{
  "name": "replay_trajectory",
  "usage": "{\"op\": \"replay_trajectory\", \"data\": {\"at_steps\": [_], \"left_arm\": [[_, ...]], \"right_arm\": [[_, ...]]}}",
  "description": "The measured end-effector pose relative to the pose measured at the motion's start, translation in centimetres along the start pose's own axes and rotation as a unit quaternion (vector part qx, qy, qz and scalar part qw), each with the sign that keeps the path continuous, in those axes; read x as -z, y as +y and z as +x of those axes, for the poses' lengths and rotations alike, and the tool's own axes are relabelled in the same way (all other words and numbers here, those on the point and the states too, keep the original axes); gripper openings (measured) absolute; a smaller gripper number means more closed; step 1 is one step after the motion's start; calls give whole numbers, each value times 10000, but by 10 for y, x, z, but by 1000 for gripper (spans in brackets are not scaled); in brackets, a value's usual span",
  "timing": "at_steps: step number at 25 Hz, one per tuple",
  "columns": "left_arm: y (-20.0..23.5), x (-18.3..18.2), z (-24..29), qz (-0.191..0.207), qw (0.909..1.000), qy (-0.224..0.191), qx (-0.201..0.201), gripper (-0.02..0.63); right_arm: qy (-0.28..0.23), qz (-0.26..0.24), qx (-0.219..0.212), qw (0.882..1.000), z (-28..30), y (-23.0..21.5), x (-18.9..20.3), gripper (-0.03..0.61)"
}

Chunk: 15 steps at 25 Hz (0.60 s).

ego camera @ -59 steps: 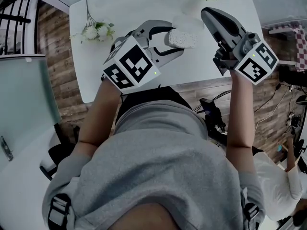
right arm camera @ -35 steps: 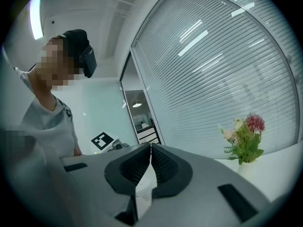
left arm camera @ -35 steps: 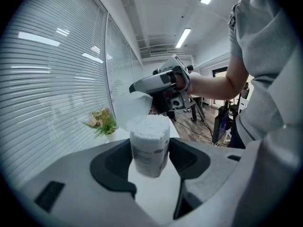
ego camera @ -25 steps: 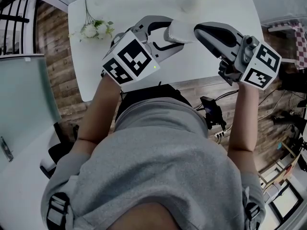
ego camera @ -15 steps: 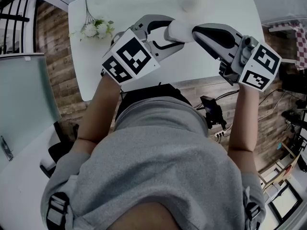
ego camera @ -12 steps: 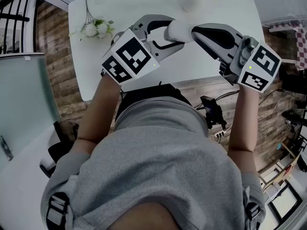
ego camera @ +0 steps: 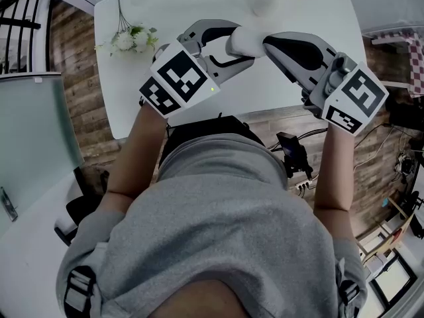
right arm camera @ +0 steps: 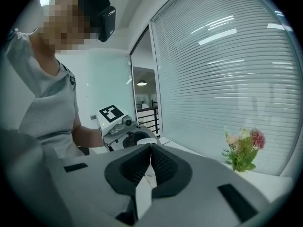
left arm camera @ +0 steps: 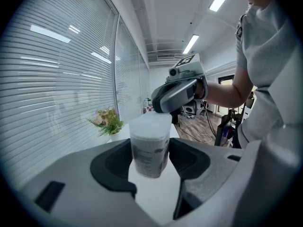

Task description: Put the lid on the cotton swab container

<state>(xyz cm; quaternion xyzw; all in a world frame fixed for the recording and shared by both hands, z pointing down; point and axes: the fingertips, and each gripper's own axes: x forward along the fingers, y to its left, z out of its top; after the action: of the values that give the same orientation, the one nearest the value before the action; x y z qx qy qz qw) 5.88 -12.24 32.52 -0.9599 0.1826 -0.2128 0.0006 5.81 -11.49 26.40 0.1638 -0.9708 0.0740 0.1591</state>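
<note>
Shows left tool (left arm camera: 150, 151) clamped mid-wall on cotton swab container (left arm camera: 149, 136), raised above the surface (ego camera: 165, 8). On container's top, shows lid (left arm camera: 152, 119), rim pinched in right tool (right arm camera: 150, 149). Looks light, thin-walled, slippery; suits gentle side grip.

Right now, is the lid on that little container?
On, apparently: the lid caps the container held in the left gripper; the right gripper pinches it.

Head view: dim, grey cast. The glossy white desk (ego camera: 132, 85) left of the left gripper (ego camera: 237, 45) is washed out and flat.

Gripper views: brighter. Ceiling strip lights (left arm camera: 218, 1) sit above the right gripper (left arm camera: 161, 105), and their reflections streak the slatted window blinds (left arm camera: 57, 79). Fisheye bending, black corners. Jaws nearest the lens are soft.
</note>
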Motion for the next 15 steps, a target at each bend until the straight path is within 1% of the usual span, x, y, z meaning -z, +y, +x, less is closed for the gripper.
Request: {"op": "replay_trajectory", "data": {"at_steps": [3,7,11,15], "left_arm": [[1,0,0,43,10000,38,-67,242],[2,3,1,84,9998,105,-134,242],[3,0,2,94,9998,38,-157,242],[0,-7,2,3,9999,-122,-90,241]], "right_arm": [[49,-96,126,9999,1,0,1,26],[277,-430,324,9982,3,0,4,26],[410,-779,486,9949,4,3,2,25],[598,-1221,542,9892,6,13,-4,25]]}}
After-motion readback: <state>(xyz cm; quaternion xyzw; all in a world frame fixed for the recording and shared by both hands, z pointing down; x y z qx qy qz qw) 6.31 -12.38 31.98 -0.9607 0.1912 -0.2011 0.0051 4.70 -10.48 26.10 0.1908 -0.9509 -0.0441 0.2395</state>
